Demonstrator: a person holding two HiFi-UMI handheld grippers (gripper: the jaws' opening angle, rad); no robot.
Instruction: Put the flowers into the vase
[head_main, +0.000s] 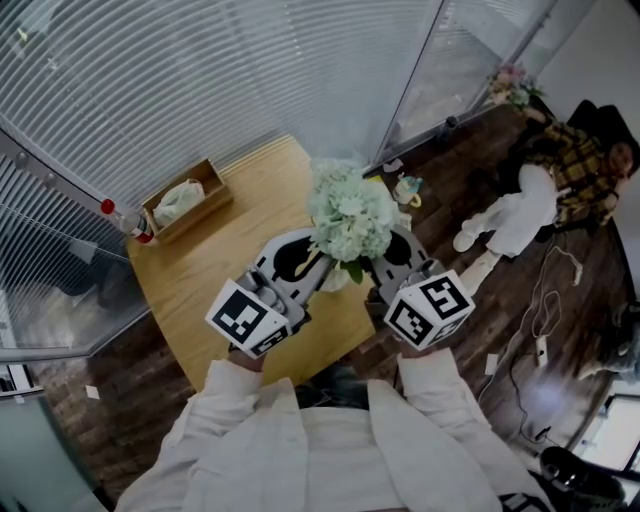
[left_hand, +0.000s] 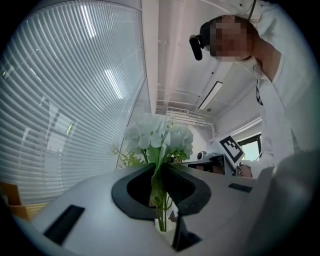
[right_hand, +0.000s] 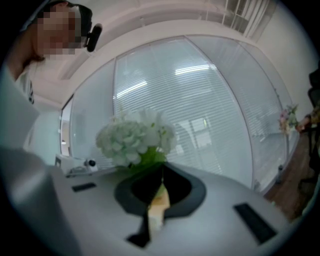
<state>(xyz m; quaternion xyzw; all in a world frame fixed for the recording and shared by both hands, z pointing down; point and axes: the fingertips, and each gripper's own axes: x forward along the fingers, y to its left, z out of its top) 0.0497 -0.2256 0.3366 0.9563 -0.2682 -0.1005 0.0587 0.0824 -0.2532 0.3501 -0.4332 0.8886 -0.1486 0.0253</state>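
Observation:
A bunch of white-green flowers (head_main: 350, 215) hangs over the near right part of the wooden table (head_main: 200, 270), held from both sides. My left gripper (head_main: 318, 262) is shut on the green stems (left_hand: 161, 200), and the blooms (left_hand: 159, 137) rise above its jaws. From the other side my right gripper (head_main: 372, 262) is shut on a stem and leaf (right_hand: 159, 192), below the flower heads (right_hand: 132, 137). A small white shape (head_main: 335, 280) shows under the blooms; I cannot tell whether it is the vase.
A wooden box with white paper (head_main: 185, 203) and a red-capped bottle (head_main: 125, 222) stand at the table's far left. Slatted blinds (head_main: 200, 80) run behind. A person (head_main: 560, 180) sits on the dark floor at the right, with cables (head_main: 545, 300) nearby.

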